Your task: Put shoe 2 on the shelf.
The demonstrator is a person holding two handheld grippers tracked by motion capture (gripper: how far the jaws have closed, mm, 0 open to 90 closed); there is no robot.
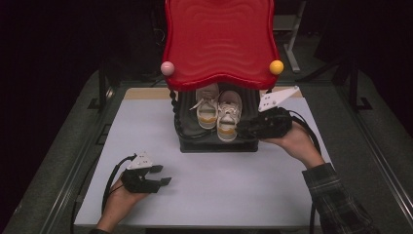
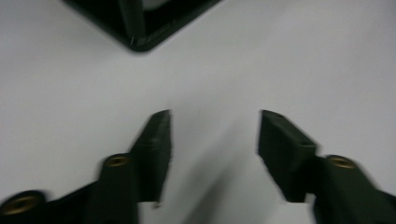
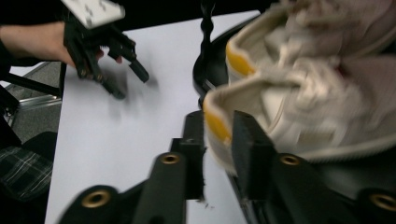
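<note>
1. Right gripper (image 3: 217, 144) clamped on heel rim of nearer shoe (image 1: 229, 116), at twelve o'clock on table (image 1: 146, 126), inside black stand (image 1: 216, 144) under red roof (image 1: 219, 39).
2. Thin bite; likely slip or snag on stand if tugged.
3. White, yellow-trimmed, laced, paired.
4. Left gripper (image 1: 160, 174) at seven o'clock, apart, empty.

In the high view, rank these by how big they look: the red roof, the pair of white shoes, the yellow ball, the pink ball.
1. red roof, by far the largest.
2. pair of white shoes, partly hidden under the roof.
3. yellow ball and pink ball: these look alike in size, so no ranking between them.
</note>
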